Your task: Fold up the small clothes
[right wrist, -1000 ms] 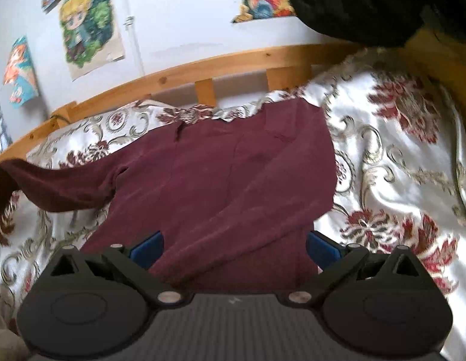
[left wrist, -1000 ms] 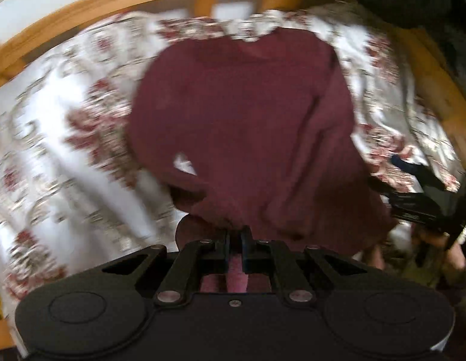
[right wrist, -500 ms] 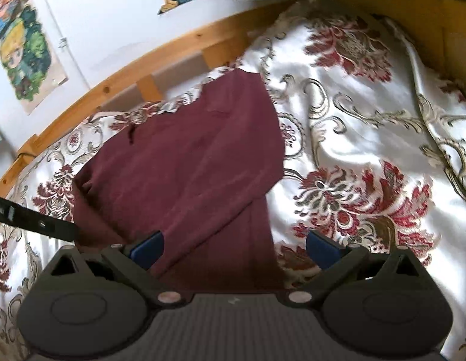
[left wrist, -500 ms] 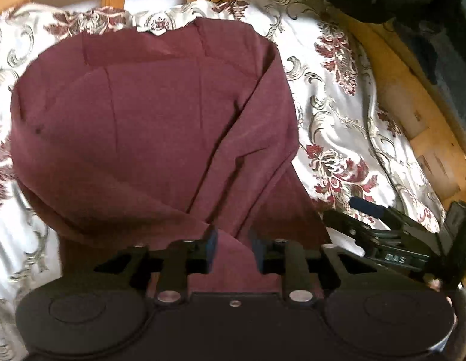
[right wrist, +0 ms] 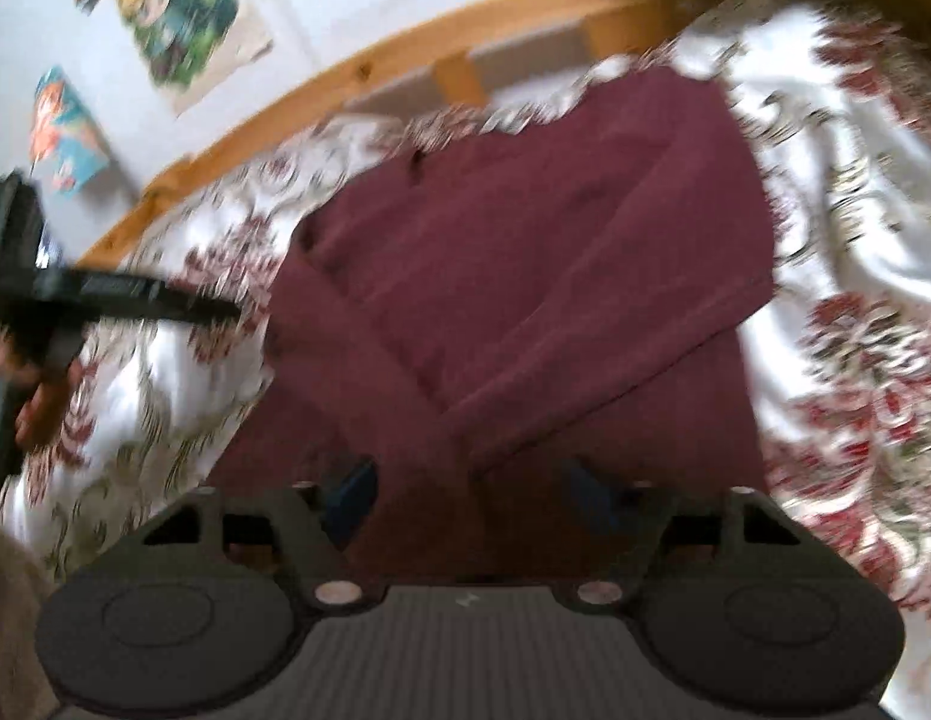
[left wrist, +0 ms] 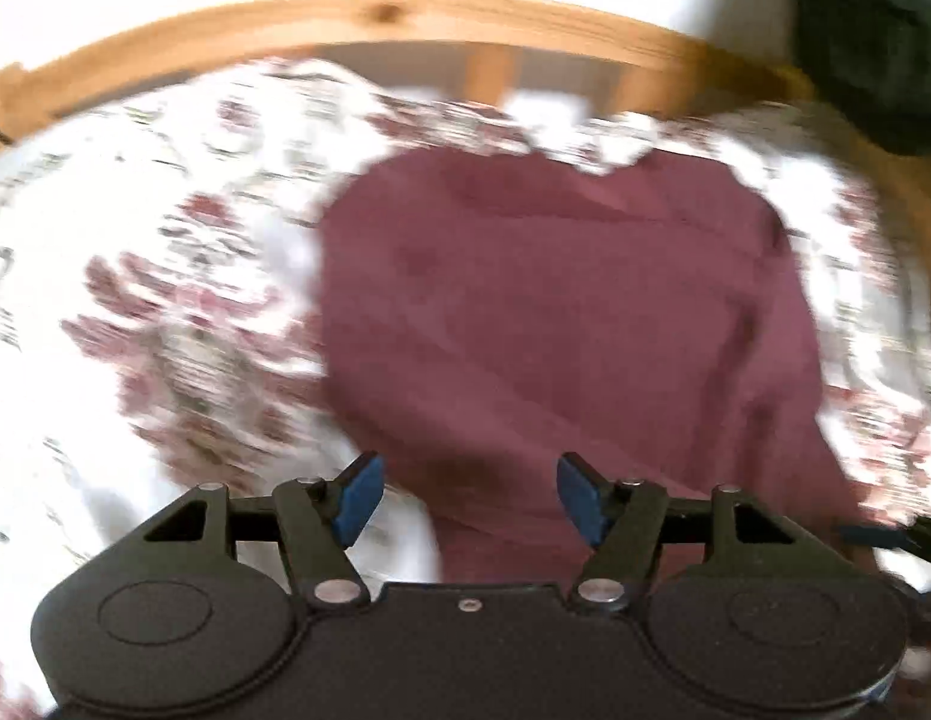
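A maroon long-sleeved top (left wrist: 561,324) lies flat on the floral bedspread, both sleeves folded across its body. It also shows in the right wrist view (right wrist: 525,276), where the sleeves cross near the hem. My left gripper (left wrist: 468,498) is open and empty above the top's lower left edge. My right gripper (right wrist: 474,495) is open and empty over the crossed sleeves at the hem. The left gripper shows from the side in the right wrist view (right wrist: 219,312). Both views are motion-blurred.
The white and red floral bedspread (left wrist: 165,312) covers the bed on all sides of the top. A wooden bed rail (left wrist: 369,18) runs along the far side. Posters (right wrist: 183,12) hang on the wall. Dark fabric (left wrist: 873,48) hangs at the upper right.
My left gripper carried the left sleeve across the top, opened and let it go, then drew back to the left. My right gripper stayed open and swung back over the hem.
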